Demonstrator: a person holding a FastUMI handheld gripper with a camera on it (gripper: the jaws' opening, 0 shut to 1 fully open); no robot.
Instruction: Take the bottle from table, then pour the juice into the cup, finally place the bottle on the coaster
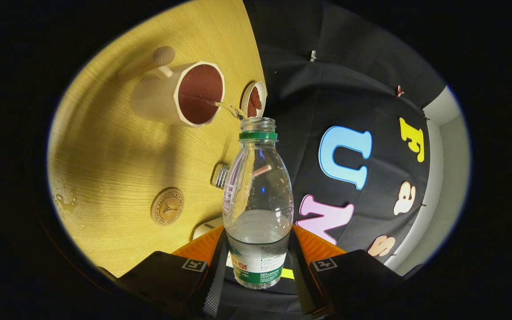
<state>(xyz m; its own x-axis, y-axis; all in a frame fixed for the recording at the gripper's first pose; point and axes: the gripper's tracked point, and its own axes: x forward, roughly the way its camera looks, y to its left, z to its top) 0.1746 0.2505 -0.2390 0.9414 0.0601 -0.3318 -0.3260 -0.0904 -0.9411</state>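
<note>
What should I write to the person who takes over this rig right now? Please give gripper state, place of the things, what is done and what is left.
Gripper: shut on the clear plastic bottle, one finger on each side of its lower body; the bottle is uncapped and tipped toward the cup.
Cup: a cream mug with a wooden handle, on the wooden table, beyond the bottle's mouth. A thin stream runs from the mouth into the cup.
Coaster: a round wooden one on the table, beside the bottle, nothing on it.
Done: bottle picked up, pouring under way.
Left: finish the pour, right the bottle, set it on the coaster.

bright overhead light | soft shadows on table (105,146) | fisheye-warped edges
</note>
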